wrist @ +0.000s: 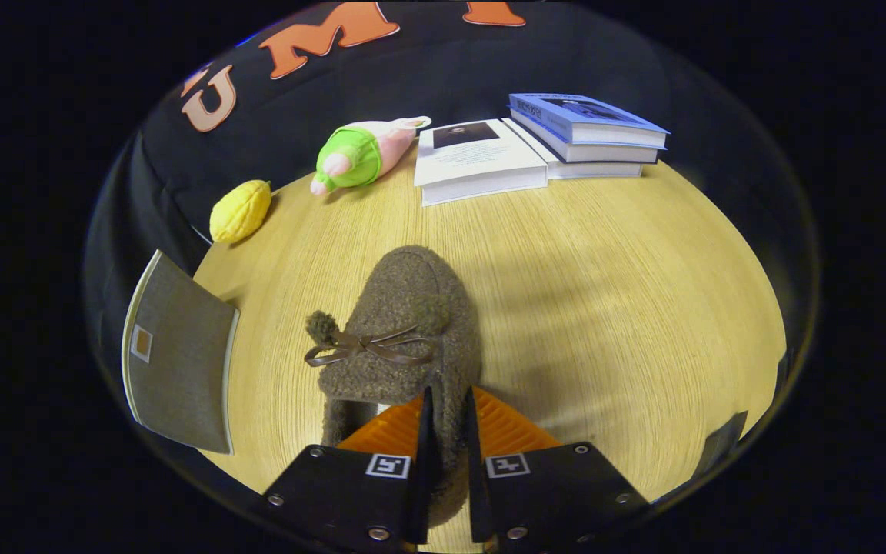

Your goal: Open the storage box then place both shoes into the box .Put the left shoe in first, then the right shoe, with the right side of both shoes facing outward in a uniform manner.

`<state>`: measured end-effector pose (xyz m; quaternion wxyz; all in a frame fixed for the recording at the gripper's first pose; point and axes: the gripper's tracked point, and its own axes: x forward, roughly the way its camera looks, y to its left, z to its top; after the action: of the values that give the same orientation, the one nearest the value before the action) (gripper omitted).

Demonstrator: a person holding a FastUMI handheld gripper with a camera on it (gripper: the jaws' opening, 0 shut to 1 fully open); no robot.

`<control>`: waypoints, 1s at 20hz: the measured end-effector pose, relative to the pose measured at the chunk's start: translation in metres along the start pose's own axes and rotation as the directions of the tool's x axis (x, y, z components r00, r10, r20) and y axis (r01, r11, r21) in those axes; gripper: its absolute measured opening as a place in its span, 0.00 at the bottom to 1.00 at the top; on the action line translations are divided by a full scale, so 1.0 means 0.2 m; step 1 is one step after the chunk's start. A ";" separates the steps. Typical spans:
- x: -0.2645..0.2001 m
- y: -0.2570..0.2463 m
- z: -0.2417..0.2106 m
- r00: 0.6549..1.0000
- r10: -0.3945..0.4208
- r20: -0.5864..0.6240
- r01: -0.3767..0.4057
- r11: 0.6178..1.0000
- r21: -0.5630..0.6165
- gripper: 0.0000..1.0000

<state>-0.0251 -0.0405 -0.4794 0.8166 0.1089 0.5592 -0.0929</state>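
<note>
Tongs (447,404) are pinched tight on the fuzzy shoe's (404,323) side wall mid-surface. Looks light and floppy, so that thin collar edge seems a fair hold.

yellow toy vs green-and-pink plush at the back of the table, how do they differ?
Colour: the yellow toy is one plain yellow; the green-and-pink plush has two colours.
Size: the yellow toy looks smaller and rounder, the plush longer.
Place: the yellow toy lies nearer the grey box lid; the plush lies beside the books.
Shared: both rest on the wooden table, beyond the brown shoe that the gripper jaws pinch.
</note>
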 end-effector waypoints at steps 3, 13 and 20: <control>-0.01 -0.01 0.00 1.000 0.003 -0.003 -0.003 0.999 0.035 0.06; -0.16 0.26 0.10 0.994 0.100 0.043 -0.103 0.992 0.075 0.05; -0.37 0.66 0.19 0.972 0.223 0.068 -0.227 0.973 0.050 0.05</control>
<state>0.0196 0.0781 -0.3868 0.8354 0.1919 0.5147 -0.0190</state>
